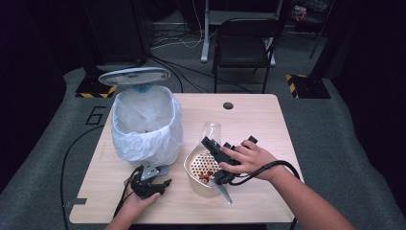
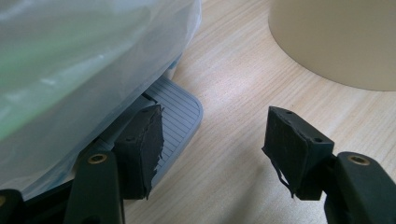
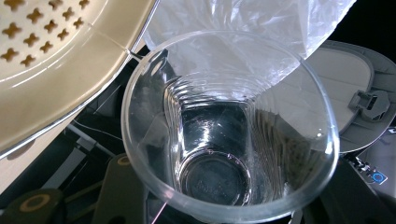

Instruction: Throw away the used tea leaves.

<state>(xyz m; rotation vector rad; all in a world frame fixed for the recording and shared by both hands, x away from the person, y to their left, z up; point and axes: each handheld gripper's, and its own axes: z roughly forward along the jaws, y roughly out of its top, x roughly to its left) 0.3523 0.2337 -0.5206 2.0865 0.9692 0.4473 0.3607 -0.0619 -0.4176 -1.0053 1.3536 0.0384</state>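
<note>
My right gripper [image 1: 214, 143] holds a clear cup [image 1: 210, 130], its fingers pinching the cup's base. The cup is tipped on its side over the far rim of the colander [image 1: 203, 168], mouth pointing away toward the bin [image 1: 146, 122]. In the right gripper view I look straight into the cup [image 3: 219, 140]; it looks empty, with the colander's beige rim [image 3: 70, 88] just beside it and the bin's white bag [image 3: 261, 28] beyond. The colander sits on the tabletop [image 1: 249, 120] with a few red bits in its holed bottom.

My left gripper [image 1: 152, 184] rests low on the tabletop at the bin's foot. Its fingers [image 2: 140, 149] are spread with nothing between them, one beside the grey pedal [image 2: 180, 116] under the bag.
</note>
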